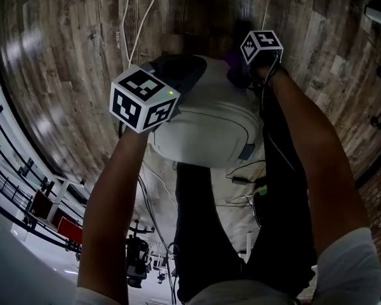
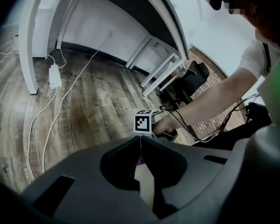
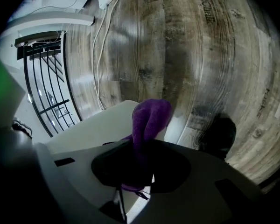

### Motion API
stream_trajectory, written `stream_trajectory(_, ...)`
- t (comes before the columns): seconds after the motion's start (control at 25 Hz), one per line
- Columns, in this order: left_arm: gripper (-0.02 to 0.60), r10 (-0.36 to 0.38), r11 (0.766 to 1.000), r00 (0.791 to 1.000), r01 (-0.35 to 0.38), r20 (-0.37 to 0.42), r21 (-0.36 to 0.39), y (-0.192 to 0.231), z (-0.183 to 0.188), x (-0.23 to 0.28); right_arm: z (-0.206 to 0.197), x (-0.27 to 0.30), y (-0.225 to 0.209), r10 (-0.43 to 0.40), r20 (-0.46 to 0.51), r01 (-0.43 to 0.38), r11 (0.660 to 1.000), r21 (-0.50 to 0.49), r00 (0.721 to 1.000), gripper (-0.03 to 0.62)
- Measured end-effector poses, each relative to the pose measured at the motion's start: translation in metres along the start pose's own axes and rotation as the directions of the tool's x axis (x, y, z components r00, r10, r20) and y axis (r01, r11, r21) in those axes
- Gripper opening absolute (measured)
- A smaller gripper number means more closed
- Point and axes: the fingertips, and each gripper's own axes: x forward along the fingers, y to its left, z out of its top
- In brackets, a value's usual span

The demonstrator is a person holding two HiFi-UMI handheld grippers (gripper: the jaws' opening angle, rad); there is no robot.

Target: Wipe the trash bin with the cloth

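The white trash bin [image 1: 206, 132] stands on the wooden floor in front of the person's legs, and the head view looks down on its domed lid. My right gripper [image 1: 251, 68] is at the lid's far right edge, shut on a purple cloth [image 3: 150, 120] that sticks up between the jaws over the bin's white top [image 3: 95, 129]. My left gripper [image 1: 171, 75] rests over the lid's far left part. Its jaws meet at a point [image 2: 141, 141], with a pale strip of the bin [image 2: 145, 188] showing under them. The right gripper's marker cube [image 2: 143, 122] sits just beyond.
White cables [image 1: 136, 18] and a power adapter [image 2: 55, 76] lie on the floor beyond the bin. White desk legs [image 2: 28, 41] and a chair base [image 2: 186, 85] stand further off. A black railing [image 3: 51, 92] runs along one side. Black cables [image 1: 247, 176] lie near the person's feet.
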Motion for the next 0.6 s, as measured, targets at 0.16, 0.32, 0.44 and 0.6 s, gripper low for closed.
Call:
stream_trajectory(0.16,0.005,-0.011,1.000,1.000,0.012,-0.024,0.010,-0.006,0.002,0.013,-0.011,-0.005,-0.033,-0.082,-0.024,0.081,0.996,-0.033,0.996,0.097)
stream_trajectory(0.32,0.005,-0.020,1.000,0.998,0.021,-0.052,0.019,-0.008,0.004,0.024,-0.010,-0.015,-0.056,-0.146,-0.015,0.144,0.986,-0.081,0.989,0.097)
stream_trajectory(0.44,0.005,-0.021,0.999,0.998,0.023,-0.063,0.026,-0.007,0.009,0.031,0.000,-0.025,-0.058,-0.148,0.015,0.148,0.984,-0.095,0.989,0.097)
stream_trajectory(0.6,0.005,-0.028,0.999,0.996,0.032,-0.090,0.043,-0.005,0.013,0.034,0.015,-0.036,-0.043,-0.105,0.066,0.113,0.985,-0.131,0.992,0.097)
